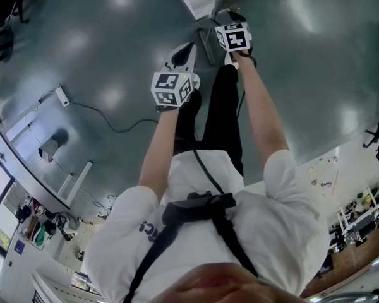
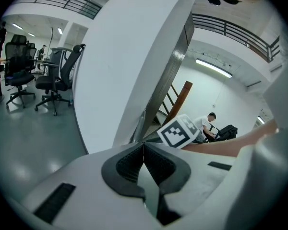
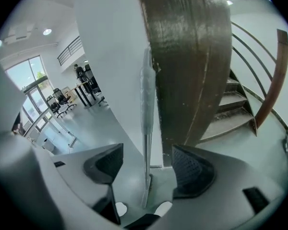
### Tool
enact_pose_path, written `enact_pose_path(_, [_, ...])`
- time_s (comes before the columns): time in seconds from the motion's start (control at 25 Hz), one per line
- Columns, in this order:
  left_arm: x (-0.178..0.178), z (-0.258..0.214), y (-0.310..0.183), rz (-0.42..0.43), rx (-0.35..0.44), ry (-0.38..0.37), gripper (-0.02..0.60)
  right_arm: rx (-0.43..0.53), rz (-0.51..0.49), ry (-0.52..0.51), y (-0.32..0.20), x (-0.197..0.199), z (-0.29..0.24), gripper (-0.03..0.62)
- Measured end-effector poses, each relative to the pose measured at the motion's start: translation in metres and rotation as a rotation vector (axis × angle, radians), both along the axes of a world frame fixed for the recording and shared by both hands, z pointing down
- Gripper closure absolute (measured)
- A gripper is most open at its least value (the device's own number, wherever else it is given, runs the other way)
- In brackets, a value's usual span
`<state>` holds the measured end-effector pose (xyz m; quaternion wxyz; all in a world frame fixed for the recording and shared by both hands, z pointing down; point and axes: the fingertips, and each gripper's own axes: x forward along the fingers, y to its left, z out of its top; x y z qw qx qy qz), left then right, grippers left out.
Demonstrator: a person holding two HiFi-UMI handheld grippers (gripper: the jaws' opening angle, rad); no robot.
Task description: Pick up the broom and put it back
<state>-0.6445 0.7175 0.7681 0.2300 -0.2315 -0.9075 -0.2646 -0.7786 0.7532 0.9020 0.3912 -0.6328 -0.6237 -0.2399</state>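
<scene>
Grey floor beside staircase | broom is being stood against white wall | right gripper is being held open around it, left gripper closed, empty | likely release step; clean withdrawal needed next

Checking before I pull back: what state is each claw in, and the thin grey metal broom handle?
Left claw: shut, nothing between its pads.
Right claw: open, pads clear of the handle.
Thin grey metal broom handle: upright beside the white wall, between the right claw's pads, not gripped.
</scene>
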Motion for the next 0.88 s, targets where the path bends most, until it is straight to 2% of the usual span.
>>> enact_pose_path(0.2, [0.021,-0.033,0.012,0.004,-0.051,0.016,0.571,-0.055,0.085,0.026,-0.049,0.0,-0.062,0.298])
enact_pose_path(0.32, [0.025,-0.068,0.006,0.039,-0.097,0.002,0.571,-0.127,0.135,-0.015,-0.079,0.006,-0.118,0.298])
enact_pose_path(0.56, [0.019,-0.16,-0.009,0.108,-0.205,-0.092,0.569,-0.35,0.189,-0.113,-0.101,0.03,-0.254,0.301])
enact_pose_path(0.68, [0.019,-0.213,-0.021,0.128,-0.264,-0.142,0.57,-0.475,0.188,-0.142,-0.109,0.053,-0.323,0.348])
enact_pose_path(0.84, [0.021,-0.281,-0.037,0.131,-0.354,-0.21,0.569,-0.522,0.183,-0.179,-0.127,0.079,-0.388,0.371])
enact_pose_path(0.88, [0.022,-0.296,-0.037,0.128,-0.381,-0.225,0.569,-0.543,0.176,-0.186,-0.128,0.086,-0.403,0.415])
